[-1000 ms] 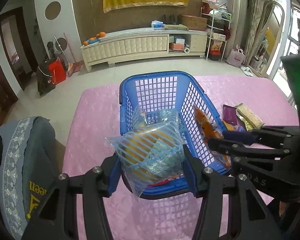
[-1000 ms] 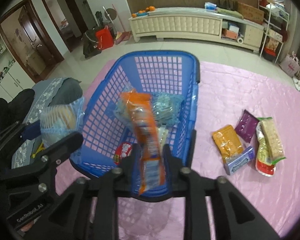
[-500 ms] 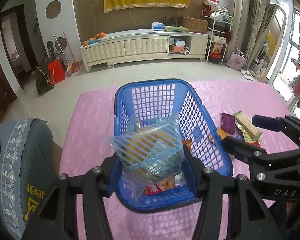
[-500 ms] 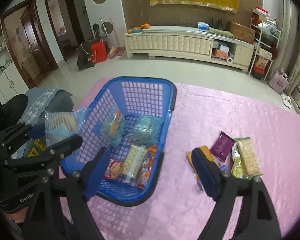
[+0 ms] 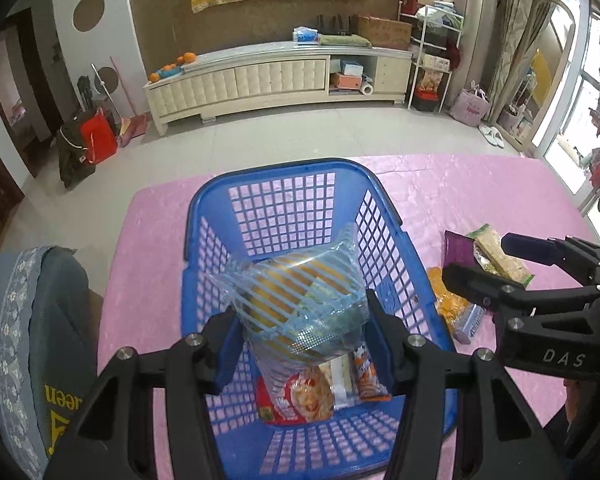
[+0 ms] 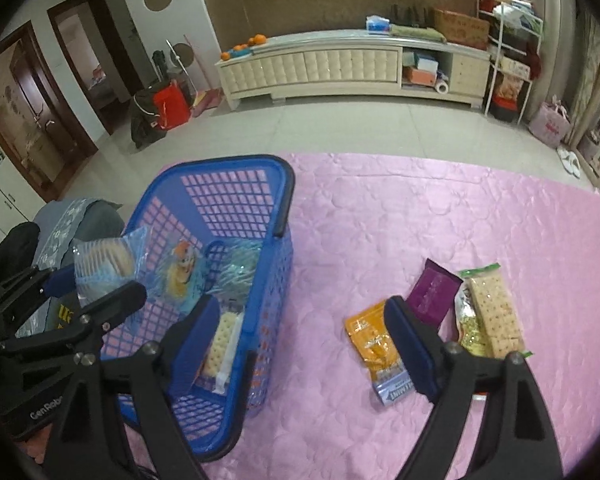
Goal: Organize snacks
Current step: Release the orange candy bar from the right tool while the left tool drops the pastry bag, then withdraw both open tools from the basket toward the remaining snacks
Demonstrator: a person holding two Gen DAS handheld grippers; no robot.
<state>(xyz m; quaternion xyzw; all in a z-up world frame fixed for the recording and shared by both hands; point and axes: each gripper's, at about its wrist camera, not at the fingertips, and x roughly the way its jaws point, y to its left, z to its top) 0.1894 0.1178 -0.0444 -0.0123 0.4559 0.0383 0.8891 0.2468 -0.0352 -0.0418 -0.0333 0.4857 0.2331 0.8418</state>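
From the left wrist view, your left gripper (image 5: 300,332) had its jaws clenched on a clear blue-striped snack bag (image 5: 296,296), held above the blue basket (image 5: 284,176), where a red packet (image 5: 300,398) and an orange packet (image 5: 366,372) lay at 6 o'clock.

From the right wrist view, your right gripper (image 6: 302,344) had its jaws released and empty, wide apart over the pink table (image 6: 420,216). At 3 o'clock of the basket lay an orange pouch (image 6: 370,336), a purple pouch (image 6: 434,290) and a cracker pack (image 6: 494,308).
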